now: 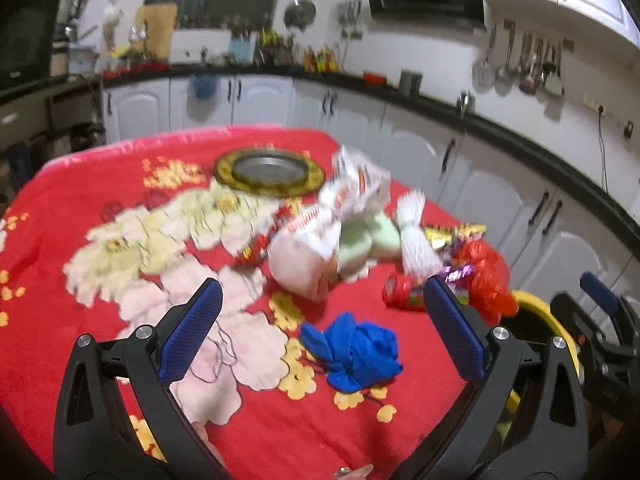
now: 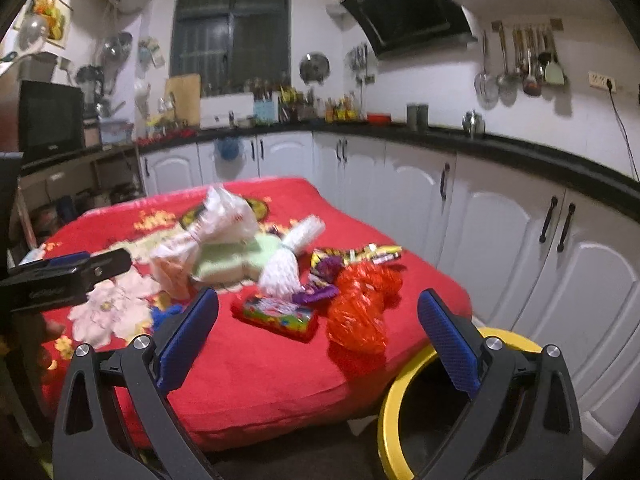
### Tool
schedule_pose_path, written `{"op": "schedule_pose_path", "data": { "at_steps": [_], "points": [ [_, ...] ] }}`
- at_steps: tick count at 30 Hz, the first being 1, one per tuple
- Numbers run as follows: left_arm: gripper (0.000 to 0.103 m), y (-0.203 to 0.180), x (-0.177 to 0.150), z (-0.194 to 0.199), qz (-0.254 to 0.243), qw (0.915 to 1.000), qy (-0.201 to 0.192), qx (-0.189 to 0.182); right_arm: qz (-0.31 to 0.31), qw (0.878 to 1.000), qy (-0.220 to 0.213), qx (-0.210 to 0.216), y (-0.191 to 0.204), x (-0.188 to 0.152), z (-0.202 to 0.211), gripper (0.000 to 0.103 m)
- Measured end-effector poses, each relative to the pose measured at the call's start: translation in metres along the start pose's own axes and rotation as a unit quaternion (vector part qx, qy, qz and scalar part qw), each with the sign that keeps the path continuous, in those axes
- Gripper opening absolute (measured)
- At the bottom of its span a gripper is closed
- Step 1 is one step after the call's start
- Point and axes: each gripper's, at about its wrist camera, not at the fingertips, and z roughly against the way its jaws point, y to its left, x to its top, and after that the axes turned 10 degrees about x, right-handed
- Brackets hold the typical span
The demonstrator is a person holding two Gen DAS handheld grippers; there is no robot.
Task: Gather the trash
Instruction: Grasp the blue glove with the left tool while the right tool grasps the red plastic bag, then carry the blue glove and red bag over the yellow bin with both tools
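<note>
The left tongs (image 1: 320, 328) are hanging wide apart over the near edge of the desk (image 1: 80, 208) and gripping nothing; the right tongs (image 2: 318, 340) are gaping just as wide and empty, poised beside the desk's corner above the yellow-rimmed bin (image 2: 404, 376), which is sitting on the floor at about 5 o'clock from the desk.

Nearest the left tongs, at 12 o'clock between their blue pads, a crumpled blue cloth or bag (image 1: 354, 354) is lying on the red flowered cover. It is looking soft and light, so a pinch on its bunched knot should be holding well.

Further out toward 1 o'clock, a flat colourful snack packet (image 2: 276, 314) is lying close to the edge; being thin and slick, it would probably be slipping unless taken by a raised crimped end. Just beside it at 3 o'clock, a crinkled red plastic bag (image 2: 362, 312) is puffing up, feather-light and springy, offering plenty of folds to nip. Small purple and yellow sweet wrappers (image 2: 340, 264) are scattered behind it, tiny and slippery.

Past these, a bound white bundle (image 2: 288, 260), perhaps straws or string, is leaning against a pale green soft thing (image 2: 236, 260), and a big crumpled white bag with red print (image 2: 224, 220) is heaping up at 11 o'clock; all seem light and best taken at a gathered neck.

Farthest, a gold-rimmed metal plate (image 1: 270, 170) is resting flat.
</note>
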Motion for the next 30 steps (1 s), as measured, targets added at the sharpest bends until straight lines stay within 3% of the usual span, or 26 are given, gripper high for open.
{"op": "schedule_pose_path", "data": {
  "at_steps": [11,13,17,19,21,23,25,27,30],
  "points": [
    [0.092,-0.011,-0.018,-0.047,-0.021,0.9963,0.077,-0.030,-0.014,0.997,0.072,-0.023,-0.036,-0.013,-0.062,0.094],
    [0.092,-0.015,-0.022,-0.053,-0.027,0.9951,0.089,-0.031,-0.024,0.996,0.083,-0.018,-0.042,-0.016,-0.071,0.084],
    [0.092,-0.018,-0.031,-0.063,-0.027,0.9917,0.120,-0.037,-0.052,0.993,0.104,-0.010,-0.053,-0.019,-0.085,0.074],
    [0.086,-0.018,-0.034,-0.066,-0.027,0.9902,0.131,-0.041,-0.065,0.992,0.109,-0.004,-0.056,-0.022,-0.087,0.063],
    [0.072,-0.020,-0.037,-0.068,-0.038,0.9893,0.136,-0.035,-0.074,0.991,0.115,0.004,-0.060,-0.025,-0.089,0.053],
    [0.069,-0.021,-0.038,-0.069,-0.044,0.9885,0.141,-0.034,-0.080,0.989,0.123,0.010,-0.062,-0.028,-0.090,0.044],
    [0.057,-0.022,-0.038,-0.068,-0.049,0.9883,0.139,-0.036,-0.090,0.988,0.127,0.017,-0.064,-0.031,-0.088,0.029],
    [0.040,-0.023,-0.037,-0.067,-0.055,0.9878,0.140,-0.040,-0.098,0.987,0.126,0.021,-0.066,-0.034,-0.084,0.022],
    [0.024,-0.027,-0.037,-0.066,-0.063,0.9864,0.144,-0.051,-0.103,0.987,0.118,0.021,-0.067,-0.036,-0.074,0.018]
  ]
}}
